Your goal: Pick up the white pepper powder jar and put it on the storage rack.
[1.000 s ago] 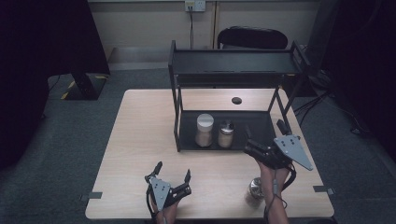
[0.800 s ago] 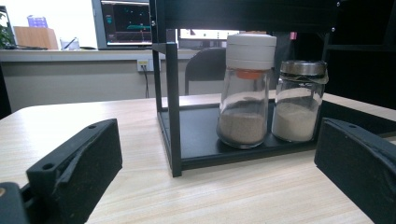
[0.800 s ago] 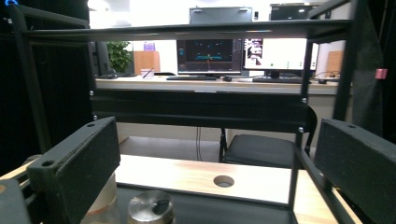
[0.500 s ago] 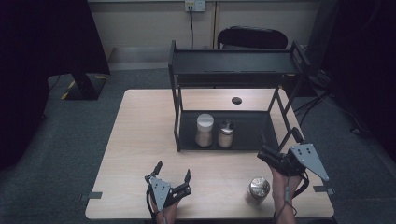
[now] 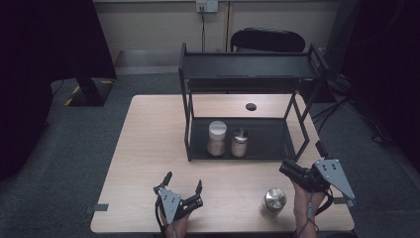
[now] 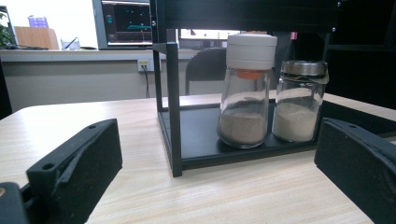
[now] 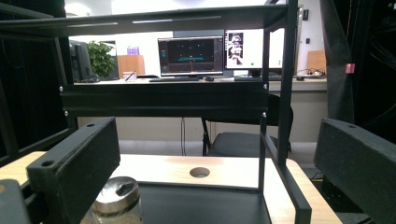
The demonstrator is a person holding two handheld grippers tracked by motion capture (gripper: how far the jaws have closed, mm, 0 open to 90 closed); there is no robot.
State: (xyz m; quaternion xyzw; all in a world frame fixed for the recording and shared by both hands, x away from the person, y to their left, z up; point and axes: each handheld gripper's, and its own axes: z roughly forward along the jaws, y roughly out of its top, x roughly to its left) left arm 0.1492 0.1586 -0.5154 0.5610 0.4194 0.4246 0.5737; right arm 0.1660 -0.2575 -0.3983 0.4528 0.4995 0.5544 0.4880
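1. Two grippers are sitting over the near side of the one wooden table (image 5: pixel 148 134). The left gripper (image 5: pixel 182 184) is resting near the front edge, and the right gripper (image 5: pixel 288 168) is sitting off to the right, near the front right leg of the rack.
2. The left gripper is standing wide open. Its two black jaws are sitting far apart and are holding nothing.
3. The right gripper is standing wide open too. Its two jaws are spread apart and nothing is sitting between them.
4. Three jars are showing in all. One jar with a shiny metal lid (image 5: pixel 274 200) is standing alone on the table, just beside the right gripper and a little nearer the front edge. It is not touching the gripper.
5. Two more jars are standing side by side on the bottom shelf of the one black rack (image 5: pixel 247 74). The tall jar with the white cap (image 5: pixel 217 138) is sitting on the left. The short jar with the metal lid (image 5: pixel 240 142) is sitting on its right.
6. In the left gripper view, both shelf jars are showing pale powder inside, and they are almost touching.
7. One small dark hole (image 5: pixel 251 106) is showing in the table top behind the rack.
8. One black chair (image 5: pixel 267 39) is standing behind the table.
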